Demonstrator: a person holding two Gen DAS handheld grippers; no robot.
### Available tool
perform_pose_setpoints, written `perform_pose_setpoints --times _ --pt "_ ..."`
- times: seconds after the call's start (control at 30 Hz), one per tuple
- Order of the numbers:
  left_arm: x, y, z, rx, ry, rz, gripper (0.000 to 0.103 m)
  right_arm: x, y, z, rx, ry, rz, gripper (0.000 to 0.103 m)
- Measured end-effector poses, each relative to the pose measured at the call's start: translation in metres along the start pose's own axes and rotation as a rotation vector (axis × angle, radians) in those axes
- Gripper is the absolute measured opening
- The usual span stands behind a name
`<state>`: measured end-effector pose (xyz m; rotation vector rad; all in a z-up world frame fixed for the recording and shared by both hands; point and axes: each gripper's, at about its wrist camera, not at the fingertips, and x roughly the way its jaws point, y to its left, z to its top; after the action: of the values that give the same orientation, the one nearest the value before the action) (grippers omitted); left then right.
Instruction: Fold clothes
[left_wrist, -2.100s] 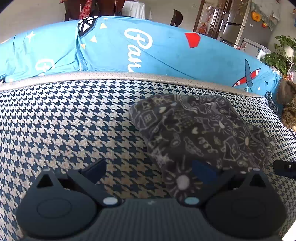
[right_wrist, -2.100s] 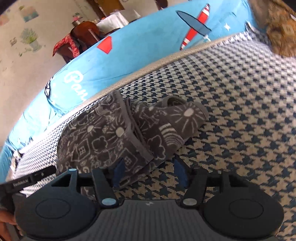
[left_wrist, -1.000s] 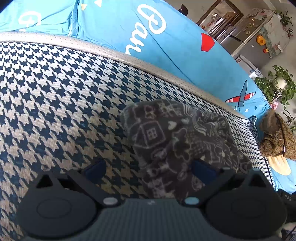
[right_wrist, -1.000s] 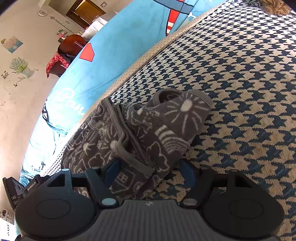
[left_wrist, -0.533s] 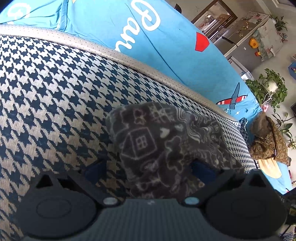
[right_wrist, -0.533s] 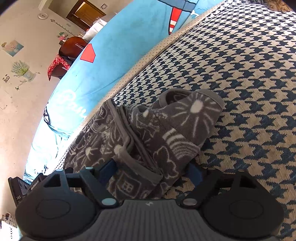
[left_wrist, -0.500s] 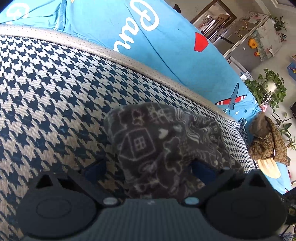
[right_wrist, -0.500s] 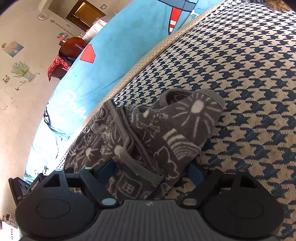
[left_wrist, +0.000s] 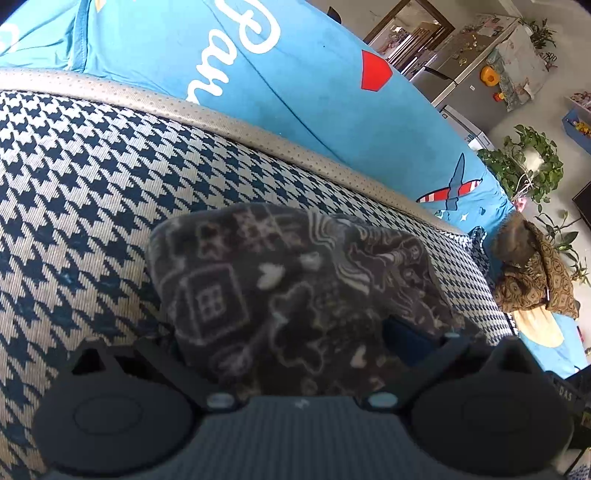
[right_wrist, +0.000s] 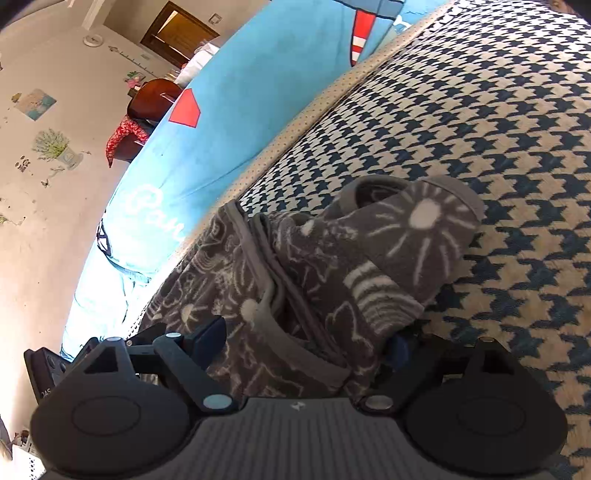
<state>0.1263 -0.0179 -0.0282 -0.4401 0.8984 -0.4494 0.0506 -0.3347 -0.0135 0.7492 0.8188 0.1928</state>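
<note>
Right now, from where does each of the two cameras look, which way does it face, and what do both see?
Left wrist: sits on the left gripper, low over the houndstooth cushion, facing the grey patterned garment; its open fingers straddle it.
Right wrist: sits on the right gripper, facing the same garment's folded layers; its fingers are open too.
Both share the garment, cushion and blue cover.

The dark grey fleece garment (left_wrist: 295, 295) with white doodle prints lies folded into a thick bundle (right_wrist: 332, 280) on the houndstooth cushion, its trimmed edges stacked, one rounded end pointing right.
</note>
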Motion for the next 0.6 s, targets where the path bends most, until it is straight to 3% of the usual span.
perform_pose_setpoints --times 0.13,0.4,0.6 --pt "0.002 -0.010 -0.004 0.046 -0.013 0.040 0.103 0.008 0.007 -0.001 -0.031 -0.006 -0.005 0.085" --pt "-0.002 -0.018 -0.009 0.090 -0.039 0.076 0.103 0.017 0.022 -0.004 -0.099 -0.024 -0.036 0.063" --pt "-0.011 -0.033 -0.015 0.163 -0.087 0.127 0.095 0.009 0.030 -0.005 -0.180 -0.038 -0.047 0.045"
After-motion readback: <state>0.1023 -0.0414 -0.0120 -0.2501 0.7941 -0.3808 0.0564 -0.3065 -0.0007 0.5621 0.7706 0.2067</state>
